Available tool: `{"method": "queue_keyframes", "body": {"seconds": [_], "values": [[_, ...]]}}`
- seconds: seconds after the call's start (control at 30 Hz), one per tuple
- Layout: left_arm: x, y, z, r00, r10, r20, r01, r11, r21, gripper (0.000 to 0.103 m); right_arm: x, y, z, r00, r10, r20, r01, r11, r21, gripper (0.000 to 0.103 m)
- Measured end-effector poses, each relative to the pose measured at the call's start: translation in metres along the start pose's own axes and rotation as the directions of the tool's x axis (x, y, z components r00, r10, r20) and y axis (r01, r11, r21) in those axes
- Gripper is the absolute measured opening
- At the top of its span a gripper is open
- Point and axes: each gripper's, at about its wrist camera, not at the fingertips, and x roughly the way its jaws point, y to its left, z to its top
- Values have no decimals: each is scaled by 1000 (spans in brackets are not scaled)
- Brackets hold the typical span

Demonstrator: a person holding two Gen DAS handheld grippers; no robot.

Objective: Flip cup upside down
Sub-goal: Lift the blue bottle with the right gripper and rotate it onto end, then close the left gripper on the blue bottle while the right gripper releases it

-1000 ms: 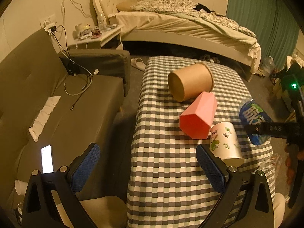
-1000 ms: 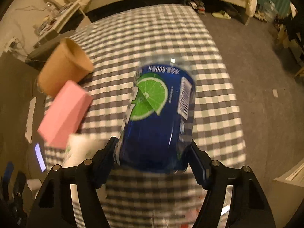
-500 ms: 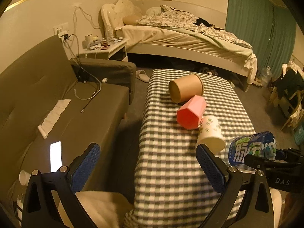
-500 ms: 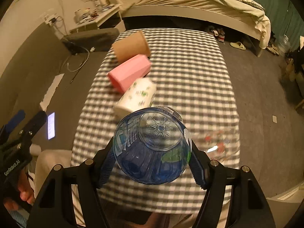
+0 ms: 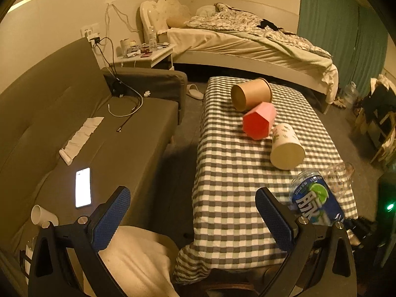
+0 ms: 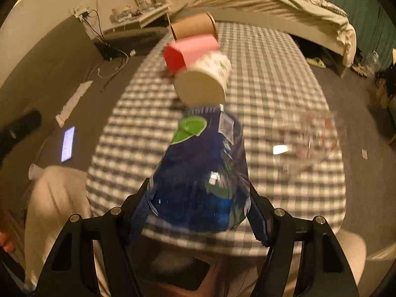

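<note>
The right gripper (image 6: 198,212) is closed on a blue cup (image 6: 200,173) made from a cut drink bottle, its pads pressing opposite sides of the wall near the wide end; the cup is tilted away from the camera above the near edge of the checked tablecloth (image 6: 272,74). The left gripper (image 5: 195,217) is wide open and holds nothing, hanging over the gap between the table and the sofa (image 5: 74,123). Risk one: the cup wall is thin plastic and will likely flex, so a loose grip during rotation could let it slip or twist in the pads. Risk two: the cup is close to the table edge; released there, it may tip off onto the floor. Risk three: a clear glass (image 6: 311,138) lies just to the right and a white paper cup (image 6: 203,81) lies on its side directly ahead; a wide swing could strike either. Beyond these, a pink box (image 6: 190,52) and a brown paper cup (image 6: 193,27) also lie on their sides and could roll if the cloth is dragged.
</note>
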Motion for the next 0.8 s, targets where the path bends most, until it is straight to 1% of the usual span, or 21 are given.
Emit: {"method": "queue_keyframes", "body": {"seconds": [0.1, 0.23, 0.27, 0.3, 0.37, 0.5, 0.63, 0.8], "values": [[1, -7, -6, 1000, 0, -18, 0, 1000, 18, 103, 16, -5, -16, 999, 19, -37, -18, 999, 29, 68], [4, -18, -9, 999, -2, -43, 3, 999, 38, 103, 24, -11, -23, 999, 39, -38, -37, 999, 40, 70], [5, -21, -10, 999, -3, -48, 5, 999, 45, 103, 23, -13, -23, 998, 43, -35, -42, 998, 48, 74], [5, -25, -10, 999, -3, -52, 6, 999, 52, 103, 23, -15, -24, 998, 47, -33, -45, 997, 55, 83], [6, -33, -9, 998, -3, -58, 7, 998, 68, 103, 15, -20, -24, 998, 52, -20, -50, 996, 67, 93], [10, -51, -2, 996, -5, -85, 13, 995, 94, 103, -10, -32, -20, 997, 69, 23, -70, 993, 90, 96], [18, -75, 8, 990, -28, -139, 43, 993, 106, 103, -38, -46, -13, 998, 33, 61, -38, 997, 74, 97], [29, -113, 19, 980, -58, -189, 86, 986, 146, 103, -60, -69, -6, 995, -79, 53, 79, 997, 20, 97]]}}
